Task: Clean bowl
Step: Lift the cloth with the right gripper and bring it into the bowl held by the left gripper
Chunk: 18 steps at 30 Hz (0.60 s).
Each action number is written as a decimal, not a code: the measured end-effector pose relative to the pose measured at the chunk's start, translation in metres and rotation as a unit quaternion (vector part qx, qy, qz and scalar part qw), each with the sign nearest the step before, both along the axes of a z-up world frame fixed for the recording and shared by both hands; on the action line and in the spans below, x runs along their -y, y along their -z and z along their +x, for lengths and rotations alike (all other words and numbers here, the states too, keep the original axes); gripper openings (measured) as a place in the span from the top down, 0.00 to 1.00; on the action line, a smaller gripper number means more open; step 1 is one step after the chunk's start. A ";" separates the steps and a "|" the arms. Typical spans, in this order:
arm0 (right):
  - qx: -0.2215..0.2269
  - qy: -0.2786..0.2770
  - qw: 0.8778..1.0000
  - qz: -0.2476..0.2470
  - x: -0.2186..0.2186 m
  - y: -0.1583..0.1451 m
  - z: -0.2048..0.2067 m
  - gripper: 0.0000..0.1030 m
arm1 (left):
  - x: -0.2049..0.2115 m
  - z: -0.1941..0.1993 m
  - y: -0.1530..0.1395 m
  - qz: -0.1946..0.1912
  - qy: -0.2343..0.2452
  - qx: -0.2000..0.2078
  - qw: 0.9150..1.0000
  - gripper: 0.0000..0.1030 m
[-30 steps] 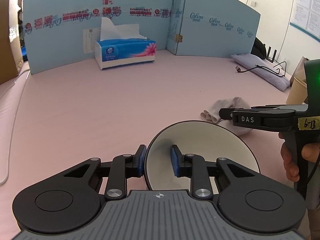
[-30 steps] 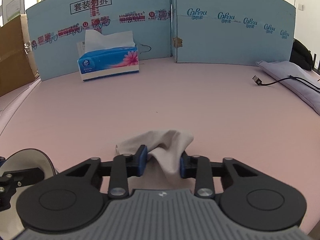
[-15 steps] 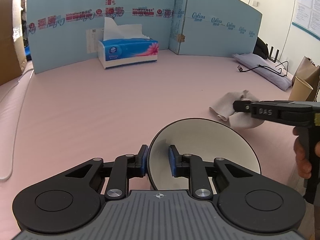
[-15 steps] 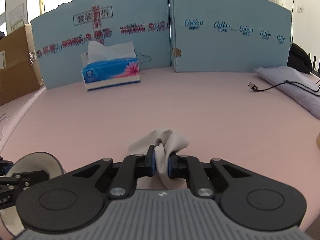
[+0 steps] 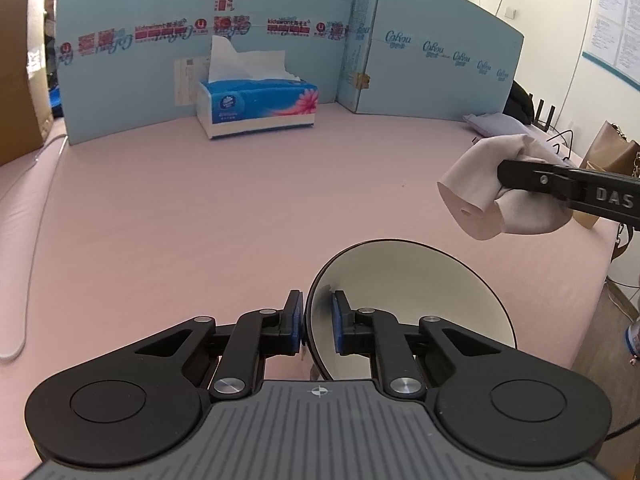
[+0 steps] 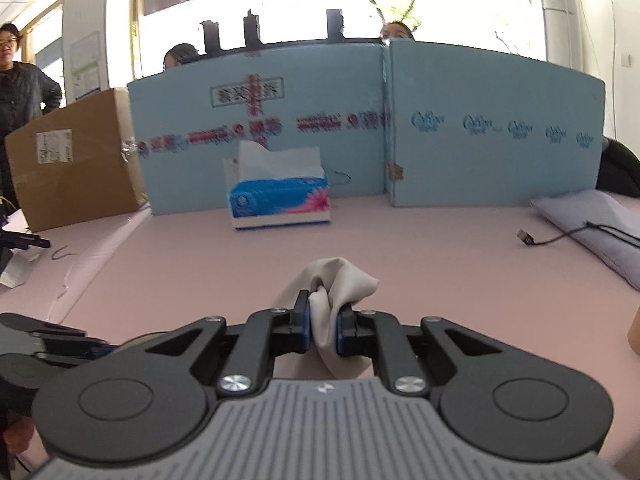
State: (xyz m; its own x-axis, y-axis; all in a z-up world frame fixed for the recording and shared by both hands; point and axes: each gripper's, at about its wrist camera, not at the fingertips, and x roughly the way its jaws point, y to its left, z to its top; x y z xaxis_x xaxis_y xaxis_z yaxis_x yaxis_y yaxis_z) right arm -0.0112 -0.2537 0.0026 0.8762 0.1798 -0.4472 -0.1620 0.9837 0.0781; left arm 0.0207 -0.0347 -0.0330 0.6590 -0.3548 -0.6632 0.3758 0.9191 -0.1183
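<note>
A white bowl with a dark rim [image 5: 420, 300] sits on the pink table, close in front of my left gripper [image 5: 317, 320]. Its jaws are closing on the near rim. One blue pad is outside the wall and the other inside, and both seem to press on it. A beige cloth [image 5: 472, 196] hangs bunched in the air above and to the right of the bowl. My right gripper [image 5: 504, 178] is shut on it. In the right wrist view the cloth [image 6: 340, 284] is pinched between the pads of the right gripper [image 6: 323, 330].
A blue tissue box [image 5: 256, 108] stands at the back before a light-blue cardboard screen [image 5: 420, 60]. A grey pouch with a cable [image 6: 592, 224] lies at the right. A brown carton [image 6: 76, 160] stands at the left. People stand behind the screen. The table edge [image 5: 600, 264] is near on the right.
My right gripper has risen and lifted the cloth off the table. The left gripper's jaws have narrowed onto the bowl's rim, and the left hand has stayed in place.
</note>
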 end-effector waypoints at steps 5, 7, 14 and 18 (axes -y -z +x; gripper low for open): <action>0.007 -0.011 1.000 0.001 -0.004 -0.005 -0.004 0.88 | 0.002 0.011 -0.004 0.014 -0.005 0.008 1.000 0.85; 0.011 -0.016 1.000 0.002 -0.006 -0.008 -0.007 0.88 | 0.003 0.013 -0.004 0.018 -0.006 0.010 1.000 0.86; 0.027 -0.057 0.998 0.012 -0.018 -0.019 -0.015 0.88 | 0.002 0.011 0.003 0.023 -0.014 0.006 1.000 0.86; 0.013 -0.080 0.997 0.007 -0.035 -0.012 -0.009 0.88 | -0.001 0.007 0.002 0.016 -0.014 0.005 1.000 0.85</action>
